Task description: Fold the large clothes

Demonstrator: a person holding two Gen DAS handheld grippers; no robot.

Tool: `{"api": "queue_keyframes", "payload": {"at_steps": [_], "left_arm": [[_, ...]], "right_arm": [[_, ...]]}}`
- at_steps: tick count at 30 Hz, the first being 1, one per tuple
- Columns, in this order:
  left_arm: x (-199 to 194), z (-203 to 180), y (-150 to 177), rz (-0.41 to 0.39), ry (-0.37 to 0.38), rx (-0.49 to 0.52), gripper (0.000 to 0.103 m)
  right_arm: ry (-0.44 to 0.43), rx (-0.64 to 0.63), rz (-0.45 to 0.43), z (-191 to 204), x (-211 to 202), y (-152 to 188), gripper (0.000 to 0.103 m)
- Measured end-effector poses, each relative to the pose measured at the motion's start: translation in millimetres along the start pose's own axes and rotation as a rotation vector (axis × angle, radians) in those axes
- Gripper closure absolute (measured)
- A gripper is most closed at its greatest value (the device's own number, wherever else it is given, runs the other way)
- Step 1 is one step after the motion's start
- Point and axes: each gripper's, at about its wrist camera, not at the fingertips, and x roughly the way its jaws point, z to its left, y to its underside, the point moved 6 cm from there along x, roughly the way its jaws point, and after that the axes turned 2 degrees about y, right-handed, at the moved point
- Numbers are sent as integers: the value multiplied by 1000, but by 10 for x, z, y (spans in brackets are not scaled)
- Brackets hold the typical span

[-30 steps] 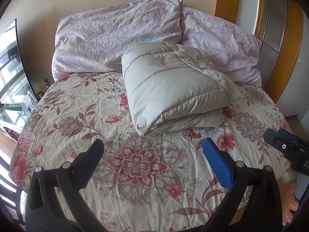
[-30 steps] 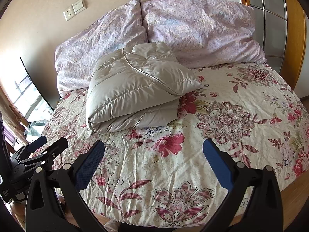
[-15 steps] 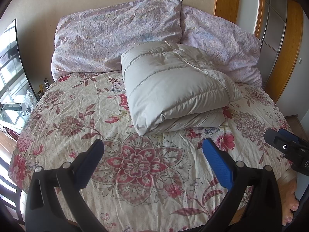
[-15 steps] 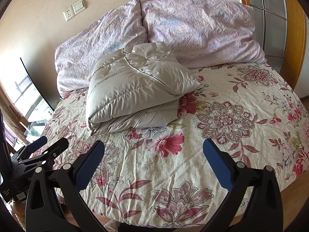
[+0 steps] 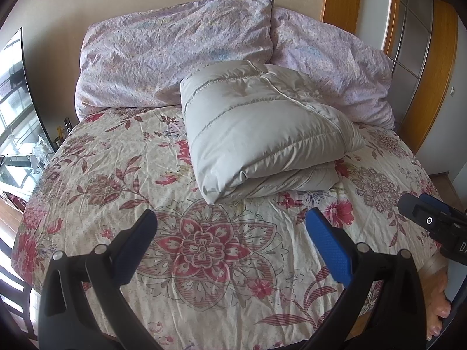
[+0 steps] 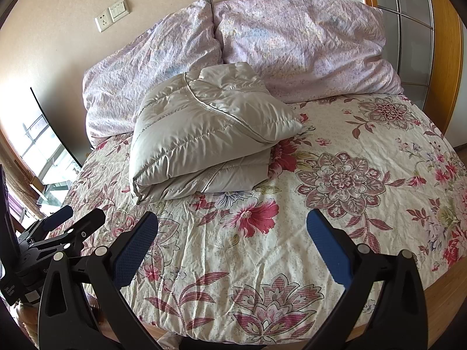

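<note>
A folded grey puffer jacket (image 5: 262,134) lies in the upper middle of the frame on the bed (image 5: 102,192), which is covered with a cream spread printed in red flowers. The jacket is doubled over into a thick bundle, its far edge touching two lilac pillows (image 5: 175,55) that lean on the wall. The left gripper (image 5: 230,242) hangs over the near part of the bed with its blue-padded jaws spread wide and nothing between them, well apart from the jacket. The right gripper (image 6: 232,242) is likewise wide and empty (it also shows at the right edge of the left wrist view, above a bare foot (image 5: 436,306) on the floor). In the right wrist view the jacket sits in the upper left. A wall socket (image 6: 112,17) is above the pillows.
</note>
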Motion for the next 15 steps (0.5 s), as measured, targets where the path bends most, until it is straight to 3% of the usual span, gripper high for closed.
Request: {"api": "queue_keyframes", "payload": {"at_steps": [15], "left_arm": [[-8,7,-17,-5,0,7,2]], "right_arm": [[-1,0,1,-5,2,-1,1]]}}
